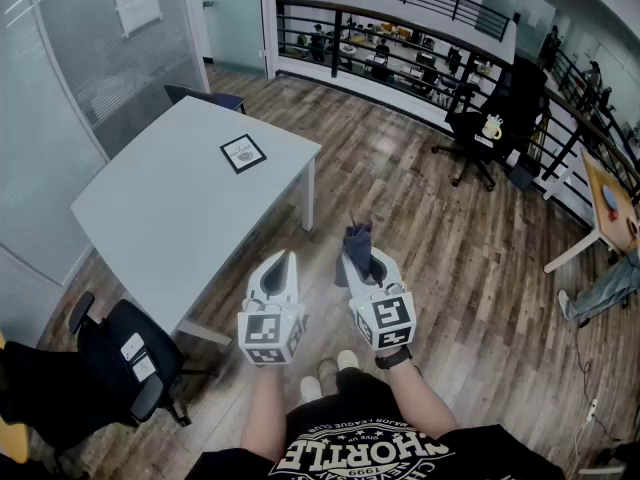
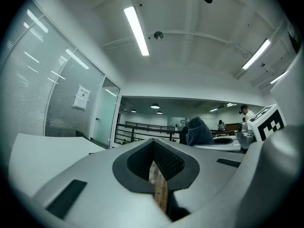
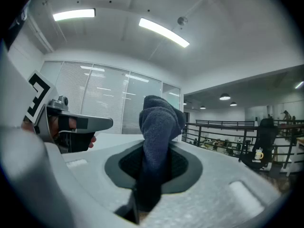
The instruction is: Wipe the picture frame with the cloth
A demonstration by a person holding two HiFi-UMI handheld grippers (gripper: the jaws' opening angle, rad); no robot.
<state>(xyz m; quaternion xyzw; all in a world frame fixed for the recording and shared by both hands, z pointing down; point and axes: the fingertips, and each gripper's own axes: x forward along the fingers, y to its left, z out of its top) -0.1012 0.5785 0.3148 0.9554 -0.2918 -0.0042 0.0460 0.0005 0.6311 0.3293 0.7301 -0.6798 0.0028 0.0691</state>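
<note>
Table [image 1: 150, 218] with the picture frame [image 1: 243, 153] is well off; right claw [image 1: 360, 260] pinches the cloth [image 1: 357, 236], left claw [image 1: 279, 265] closed, empty. Gotta approach next, I reckon.

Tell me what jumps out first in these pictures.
A dark cloth sticks up from the right claw, which is shut on it, in front of the person. To the left stands a white table with a small picture frame lying near its far edge.
</note>
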